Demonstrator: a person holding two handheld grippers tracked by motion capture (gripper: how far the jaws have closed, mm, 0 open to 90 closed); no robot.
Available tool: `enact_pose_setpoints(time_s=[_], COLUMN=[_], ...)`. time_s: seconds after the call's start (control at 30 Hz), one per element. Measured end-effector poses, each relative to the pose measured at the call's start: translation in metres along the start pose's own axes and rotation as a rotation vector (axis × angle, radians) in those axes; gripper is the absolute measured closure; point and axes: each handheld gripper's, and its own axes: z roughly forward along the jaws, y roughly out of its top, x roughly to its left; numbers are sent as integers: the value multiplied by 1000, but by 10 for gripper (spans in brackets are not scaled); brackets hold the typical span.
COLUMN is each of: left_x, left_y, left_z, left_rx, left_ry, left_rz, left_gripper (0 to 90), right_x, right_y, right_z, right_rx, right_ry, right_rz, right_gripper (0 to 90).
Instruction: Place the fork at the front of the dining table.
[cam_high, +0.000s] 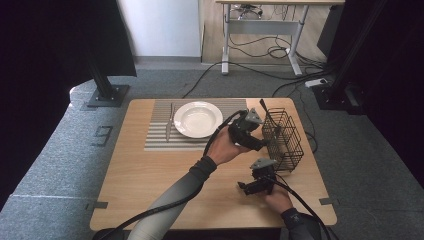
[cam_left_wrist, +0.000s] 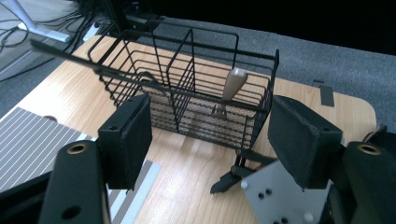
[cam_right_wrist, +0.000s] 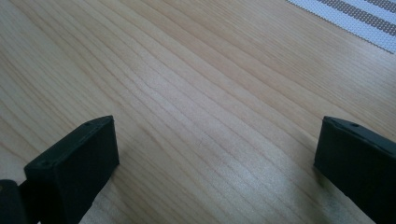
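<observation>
In the lower right of the high view the right tongs (cam_high: 243, 187) lie low over the bare wood of the counter (cam_high: 150, 175), held by a hand that comes in from the bottom edge. In the right gripper view their two black jaws stand far apart at the lower left and lower right corners, with nothing but wood grain between them; a corner of the striped mat (cam_right_wrist: 355, 14) shows at the upper right. They hold nothing and touch nothing.

Just above them, right of centre in the high view, the left tongs (cam_high: 263, 145) point toward the wire basket (cam_high: 283, 135), which stands at the right edge of the counter just beside them. In the left gripper view the jaws rise from the lower left and lower right, about half open, with a clear gap and no thing between the pads; the basket sits beyond them in the upper middle of the frame (apart from the pads, not touched). Inside its right compartment a utensil with a wooden handle (cam_left_wrist: 232, 85) stands tilted.

Farther up, in the centre of the high view, a white plate (cam_high: 198, 119) rests on the striped mat, and a knife (cam_high: 169, 122) lies on the mat just left of the plate.
</observation>
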Motion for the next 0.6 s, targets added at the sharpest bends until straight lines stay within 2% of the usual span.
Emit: enact_pose_setpoints(time_s=[0.13,0.33,0.53,0.6], left_x=[-3,-7,-11,-13], left_y=[5,8,10,11], left_z=[8,21,34,39], left_rx=[2,14,24,30], left_ry=[-15,-16,-41,-43], left_rz=[6,-1,-28,-35], left_gripper=[352,417,512,585], right_x=[0,1,1,1], right_y=[-1,-2,-3,-3], right_z=[-1,-2,-3,-3], right_rx=[1,-1,0,0], right_ry=[3,6,10,9], right_rz=[-4,-8,-12,-12], right_gripper=[0,0,0,0])
